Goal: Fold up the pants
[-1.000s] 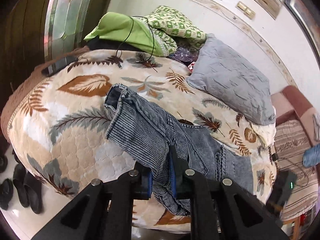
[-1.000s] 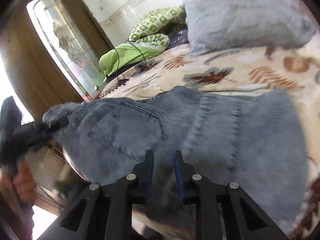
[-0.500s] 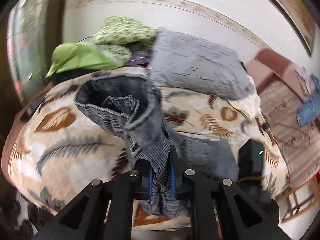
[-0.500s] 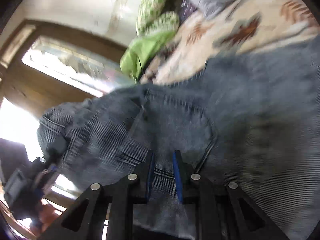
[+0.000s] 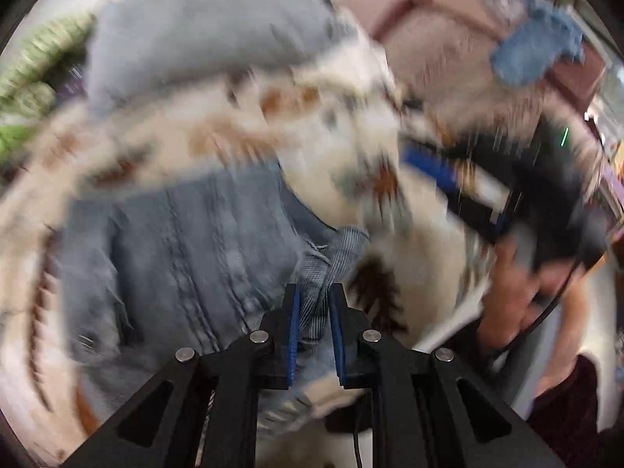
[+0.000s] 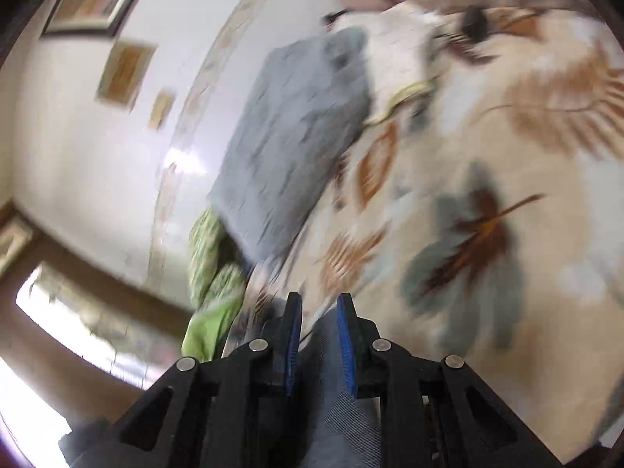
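**Both grippers swinging the pants over the bed**

Left wrist view: the left gripper (image 5: 314, 304) is pinching a bunched fold of the pants (image 5: 187, 241) between nearly closed jaws. A second ago that cloth was hanging lifted above the bed (image 5: 343, 163); now it is sweeping low across the bed's leaf-print cover, the frame smeared by the motion. That suggests the first fold is being laid over. One pair of pants and one grey pillow (image 5: 202, 31) at the bed's head are showing, with the person's right hand (image 5: 518, 292) off the bed's edge.

Right wrist view: the right gripper (image 6: 319, 312) is clamping denim between narrowly parted jaws; the broad spread of pants seen earlier is now out of frame, leaving bare bed cover ahead. One pillow, one green cloth heap (image 6: 210, 269) beside it.
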The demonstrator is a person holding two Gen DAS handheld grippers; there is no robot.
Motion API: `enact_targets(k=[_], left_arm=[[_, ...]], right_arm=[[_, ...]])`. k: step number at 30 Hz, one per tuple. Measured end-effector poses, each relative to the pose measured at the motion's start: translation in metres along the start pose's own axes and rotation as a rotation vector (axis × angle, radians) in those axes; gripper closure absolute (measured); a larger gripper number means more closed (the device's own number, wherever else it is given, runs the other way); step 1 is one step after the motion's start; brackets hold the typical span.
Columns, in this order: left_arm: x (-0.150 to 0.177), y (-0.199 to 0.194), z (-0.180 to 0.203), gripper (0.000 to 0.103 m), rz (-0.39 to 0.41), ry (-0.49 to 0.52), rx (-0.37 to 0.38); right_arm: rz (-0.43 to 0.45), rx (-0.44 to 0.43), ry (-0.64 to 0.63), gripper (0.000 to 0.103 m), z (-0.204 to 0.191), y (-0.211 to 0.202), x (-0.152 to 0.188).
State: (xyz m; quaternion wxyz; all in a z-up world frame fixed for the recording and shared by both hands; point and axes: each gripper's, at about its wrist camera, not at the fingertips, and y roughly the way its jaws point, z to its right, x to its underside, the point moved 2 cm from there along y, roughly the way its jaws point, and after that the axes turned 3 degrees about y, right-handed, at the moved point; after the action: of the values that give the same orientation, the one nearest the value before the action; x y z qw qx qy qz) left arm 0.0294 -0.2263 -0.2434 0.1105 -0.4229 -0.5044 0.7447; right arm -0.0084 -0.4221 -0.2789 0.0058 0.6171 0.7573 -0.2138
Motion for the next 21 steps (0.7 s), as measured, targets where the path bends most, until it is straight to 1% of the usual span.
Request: enact_targets(k=[1, 2, 4, 5, 7, 8, 9, 11, 12, 13, 16, 17, 19, 21], left_arm=[[0.005, 0.006, 0.000, 0.088, -0.027, -0.001, 0.008], [0.007, 0.002, -0.004, 0.088, -0.012, -0.005, 0.018], [0.004, -0.024, -0.012, 0.088, 0.050, 0.006, 0.018], [0.002, -0.036, -0.015, 0.087, 0.077, 0.012, -0.003], [-0.004, -0.071, -0.029, 0.070, 0.163, 0.019, -0.079], [-0.004, -0.081, -0.038, 0.049, 0.192, 0.013, -0.110], [-0.004, -0.094, -0.047, 0.037, 0.226, 0.000, -0.154], [-0.001, -0.107, -0.065, 0.036, 0.261, -0.019, -0.224], [0.001, -0.107, -0.075, 0.036, 0.253, -0.033, -0.270], [0.004, -0.102, -0.086, 0.036, 0.218, -0.044, -0.319], [0.015, -0.075, -0.110, 0.036, 0.109, -0.061, -0.419], [0.019, -0.063, -0.115, 0.036, 0.075, -0.067, -0.432], [0.032, -0.037, -0.121, 0.036, -0.018, -0.076, -0.425], [0.044, -0.019, -0.124, 0.036, -0.074, -0.092, -0.434]], right_arm=[[-0.001, 0.016, 0.008, 0.080, 0.003, 0.001, -0.002], [-0.009, 0.028, 0.007, 0.080, 0.003, 0.003, -0.002], [-0.028, 0.020, -0.013, 0.080, 0.000, 0.003, -0.002], [-0.034, 0.016, -0.036, 0.080, -0.006, 0.005, 0.000], [-0.051, 0.011, -0.096, 0.080, -0.018, 0.010, 0.004], [-0.061, 0.006, -0.130, 0.080, -0.026, 0.010, 0.009], [-0.074, 0.000, -0.175, 0.080, -0.037, 0.014, 0.015], [-0.104, -0.007, -0.250, 0.080, -0.057, 0.021, 0.031], [-0.120, -0.011, -0.283, 0.080, -0.064, 0.026, 0.038], [-0.149, -0.018, -0.318, 0.080, -0.072, 0.032, 0.047], [-0.229, -0.006, -0.397, 0.080, -0.085, 0.052, 0.073], [-0.249, 0.008, -0.418, 0.080, -0.085, 0.057, 0.079], [-0.289, 0.065, -0.469, 0.080, -0.083, 0.070, 0.094], [-0.363, 0.165, -0.505, 0.080, -0.071, 0.087, 0.107]])
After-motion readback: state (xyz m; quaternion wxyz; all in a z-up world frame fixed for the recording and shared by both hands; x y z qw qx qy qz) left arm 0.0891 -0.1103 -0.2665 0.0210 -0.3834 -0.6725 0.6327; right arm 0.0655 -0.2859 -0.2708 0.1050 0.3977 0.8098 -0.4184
